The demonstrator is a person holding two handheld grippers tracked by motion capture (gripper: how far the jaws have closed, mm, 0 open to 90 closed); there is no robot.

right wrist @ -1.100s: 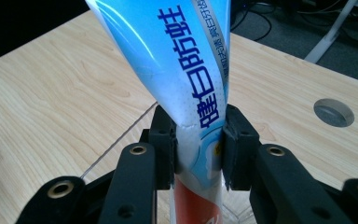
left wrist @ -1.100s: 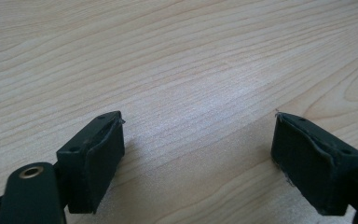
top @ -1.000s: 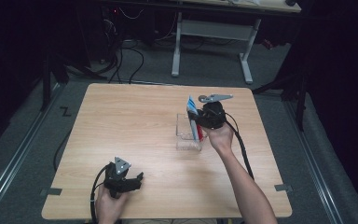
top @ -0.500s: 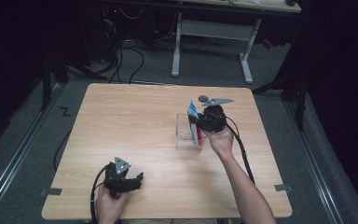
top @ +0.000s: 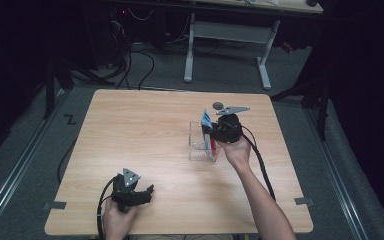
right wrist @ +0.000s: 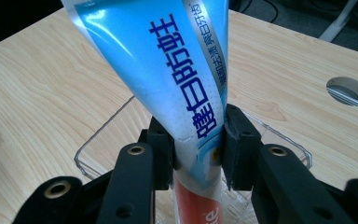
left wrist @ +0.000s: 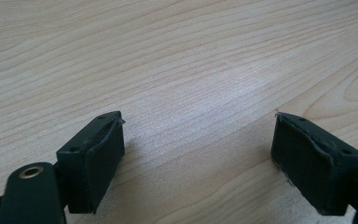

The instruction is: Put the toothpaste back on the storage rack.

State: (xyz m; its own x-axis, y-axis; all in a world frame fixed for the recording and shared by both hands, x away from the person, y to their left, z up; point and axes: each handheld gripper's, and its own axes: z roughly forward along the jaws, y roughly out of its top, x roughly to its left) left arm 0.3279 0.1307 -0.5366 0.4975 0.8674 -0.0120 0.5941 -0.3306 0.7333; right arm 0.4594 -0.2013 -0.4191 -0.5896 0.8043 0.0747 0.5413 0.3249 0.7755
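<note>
A blue and white toothpaste tube (right wrist: 168, 60) with a red lower end stands upright in a clear plastic box (right wrist: 103, 135) on the wooden table. My right gripper (right wrist: 198, 145) is shut on the tube's middle, with a pad pressing each side. Its jaws have just eased open a little, and the tube is still between them. In the high view the tube (top: 207, 120), the box (top: 198, 146) and the right gripper (top: 215, 135) sit right of the table's middle. My left gripper (top: 148, 192) rests near the front edge, and it (left wrist: 198, 140) is open over bare wood.
A round cable hole (top: 218, 105) lies in the table (top: 130, 130) just behind the box and shows as well in the right gripper view (right wrist: 348, 90). A cable (top: 260, 165) trails from the right gripper along the forearm. Another desk frame (top: 230, 35) stands beyond the table.
The right hand has sunk slightly toward the person, taking the tube lower into the clear box. The left gripper has stayed put.
</note>
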